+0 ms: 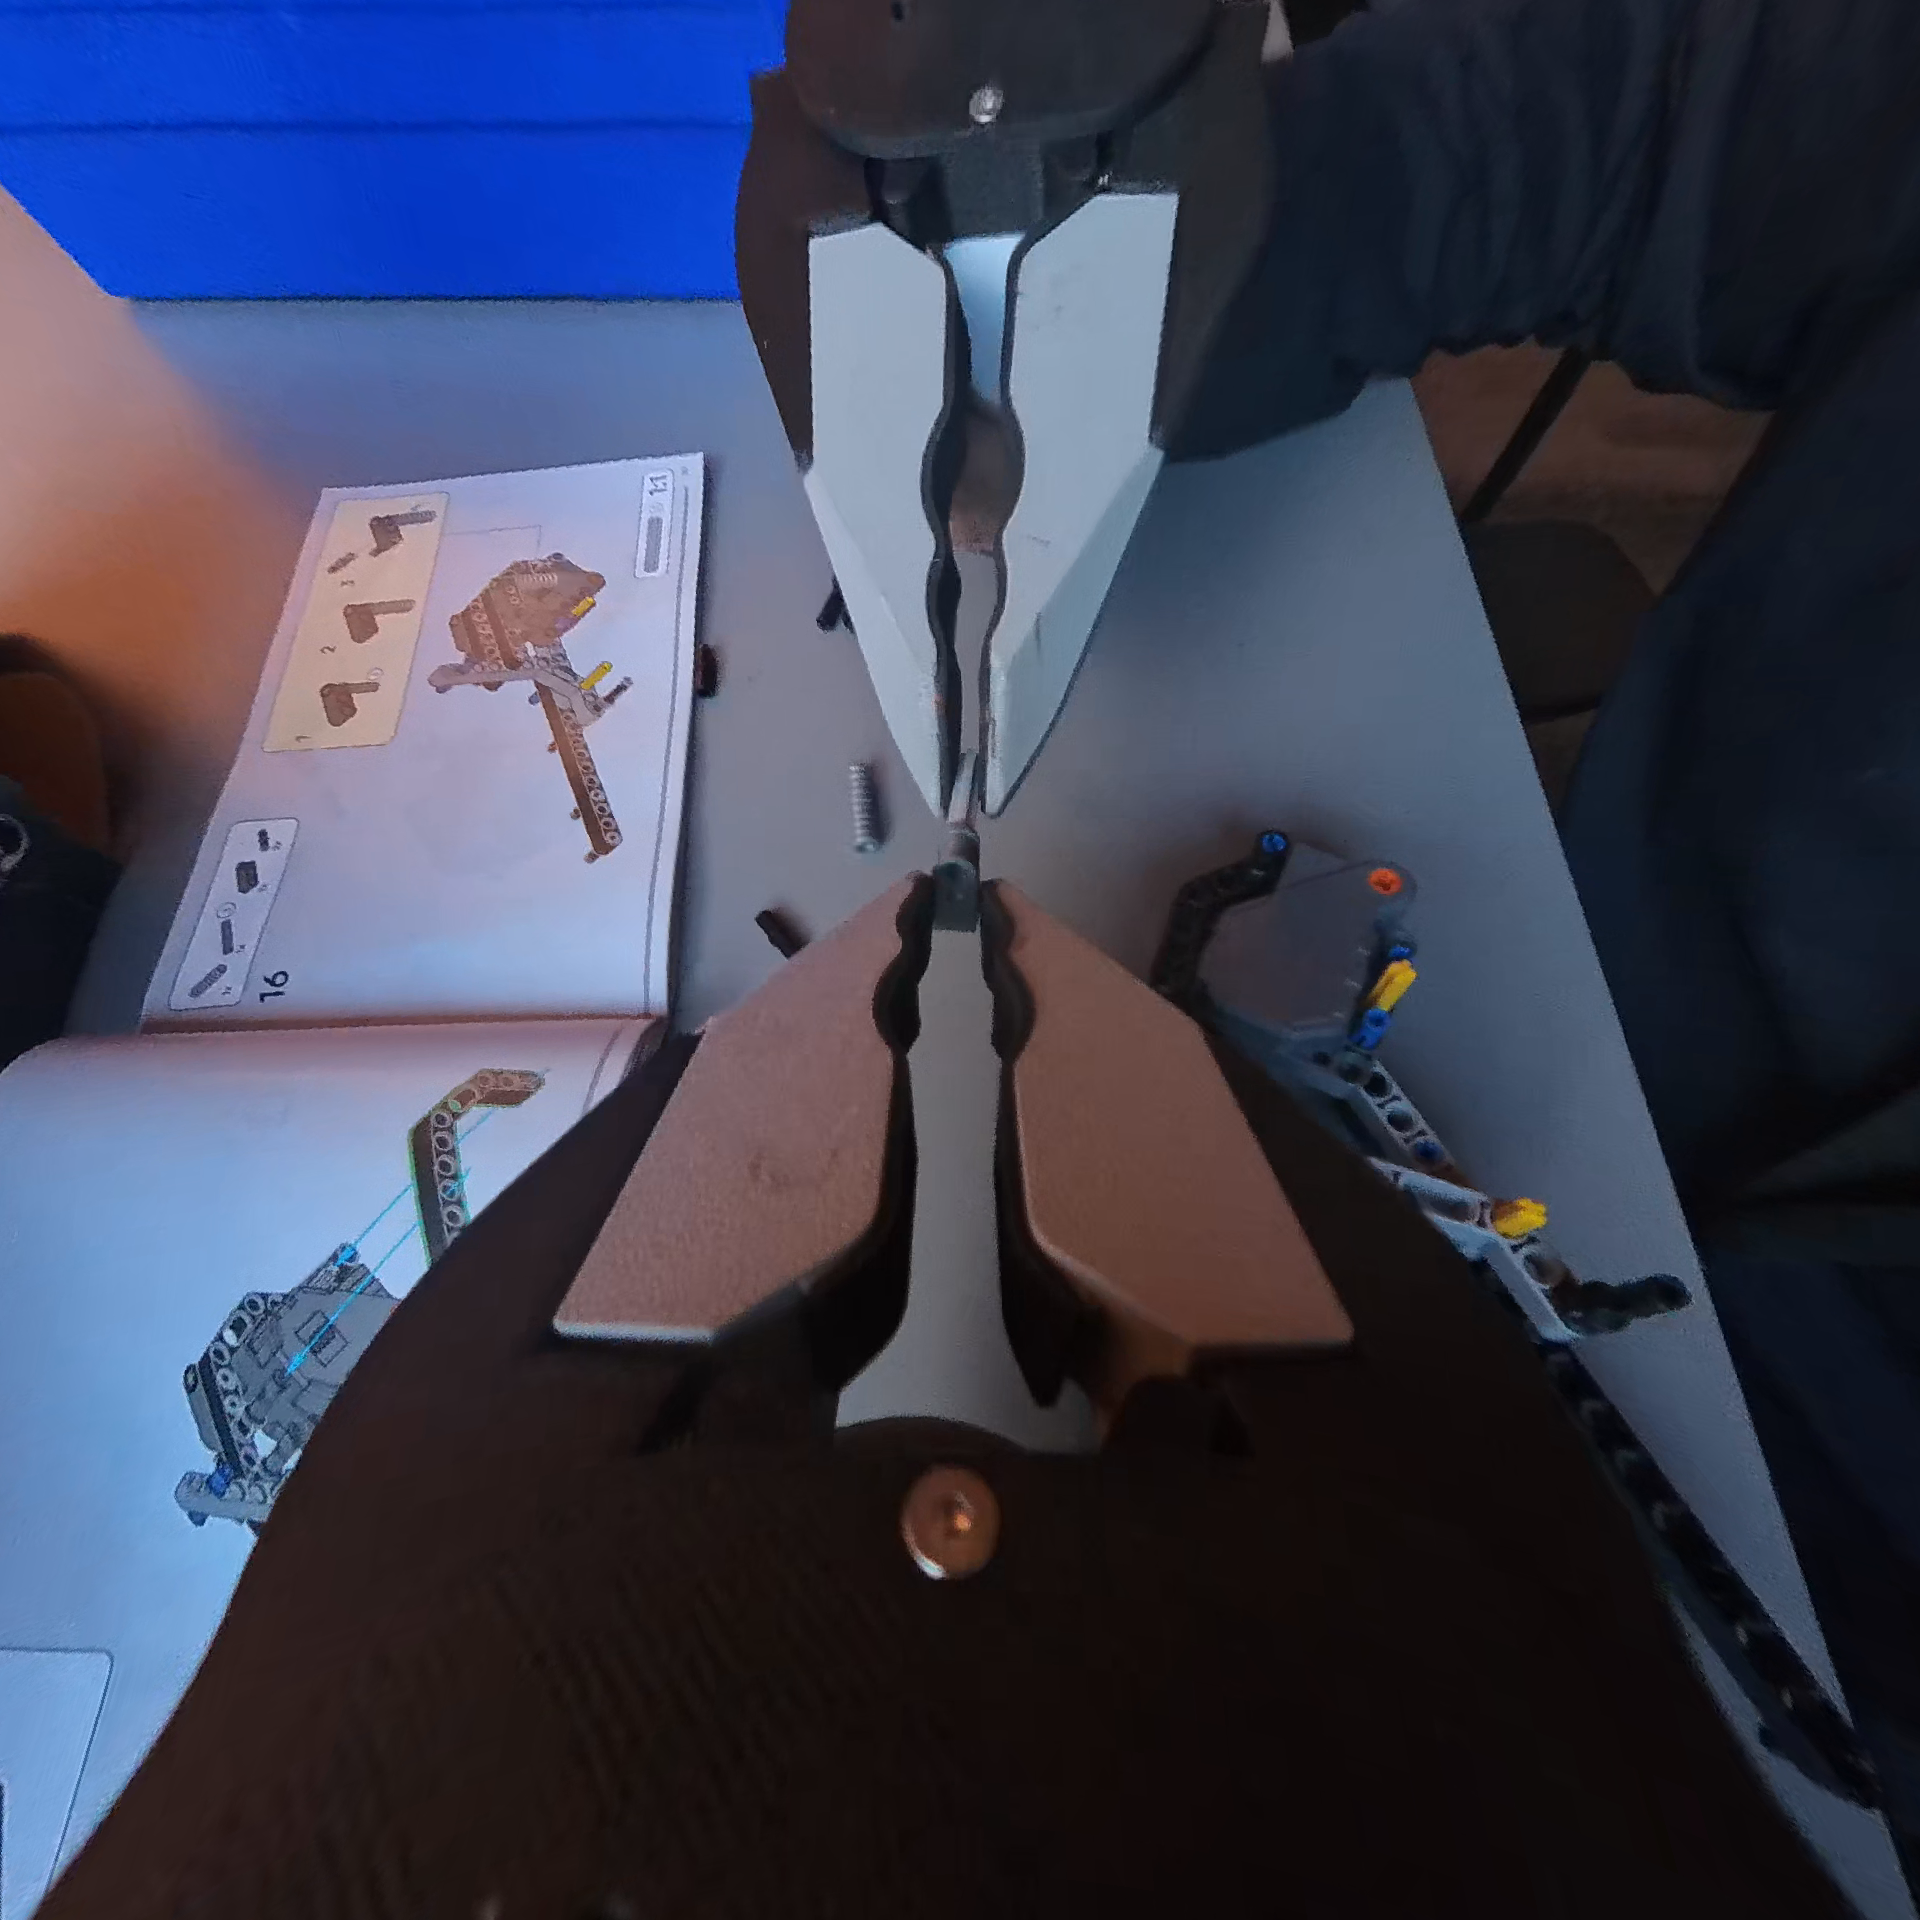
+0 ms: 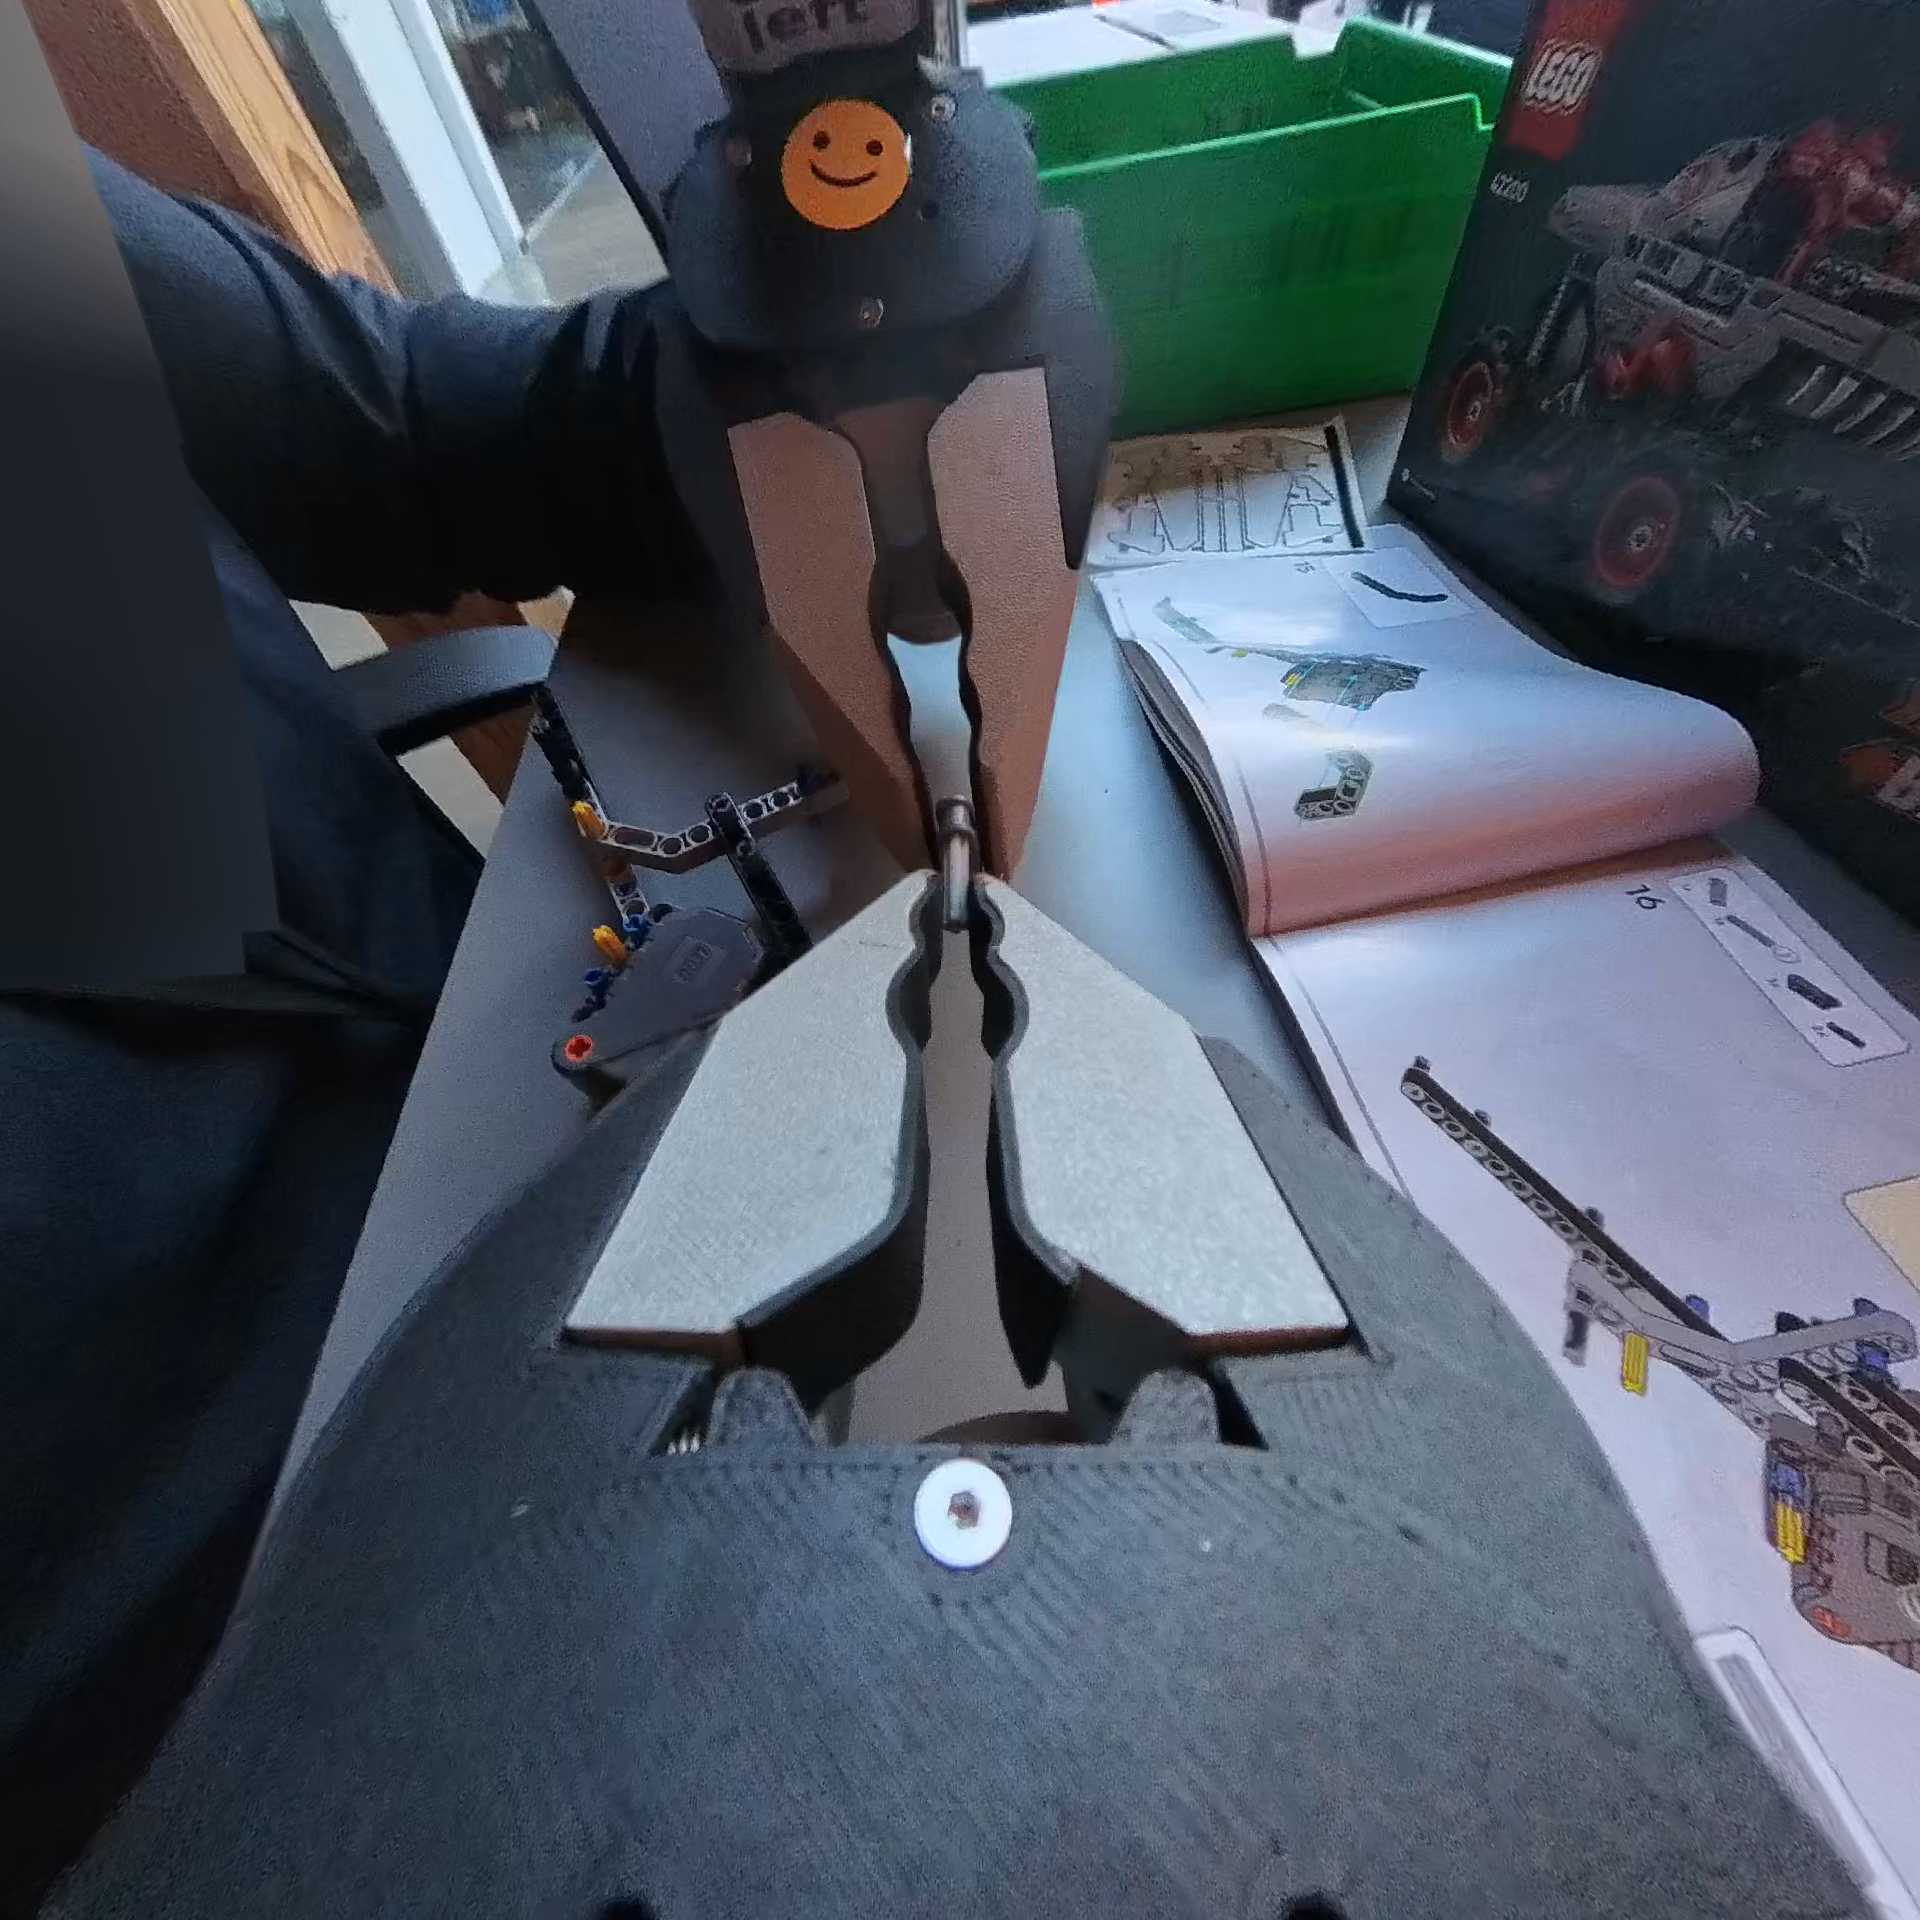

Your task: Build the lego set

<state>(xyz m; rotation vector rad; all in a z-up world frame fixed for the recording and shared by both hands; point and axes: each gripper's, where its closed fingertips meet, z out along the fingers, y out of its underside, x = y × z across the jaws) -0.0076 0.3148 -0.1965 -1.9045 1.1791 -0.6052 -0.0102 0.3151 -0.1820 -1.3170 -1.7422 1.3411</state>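
My left gripper (image 1: 951, 891), with brown fingers, is shut on a small dark grey connector piece (image 1: 954, 902) at its tips. My right gripper (image 1: 966, 802), with grey fingers, points at it from the opposite side and is shut on a thin grey pin (image 1: 962, 826). The two pieces meet tip to tip above the grey table (image 1: 1247, 675). In the right wrist view my right gripper (image 2: 958, 896) pinches the pin (image 2: 956, 883) against the piece (image 2: 956, 823) held by the left gripper (image 2: 956, 847). The part-built Lego assembly (image 1: 1309, 956) (image 2: 675, 966) lies on the table beside the grippers.
An open instruction booklet (image 1: 447, 748) (image 2: 1455, 779) lies on the table. A small metal spring (image 1: 864, 808) and loose black pins (image 1: 779, 928) lie near the grippers. The Lego box (image 2: 1714, 364) and a green bin (image 2: 1247, 208) stand behind. A person's dark sleeve (image 2: 416, 436) reaches in. Both grippers' tips are close together, under 4 cm apart.
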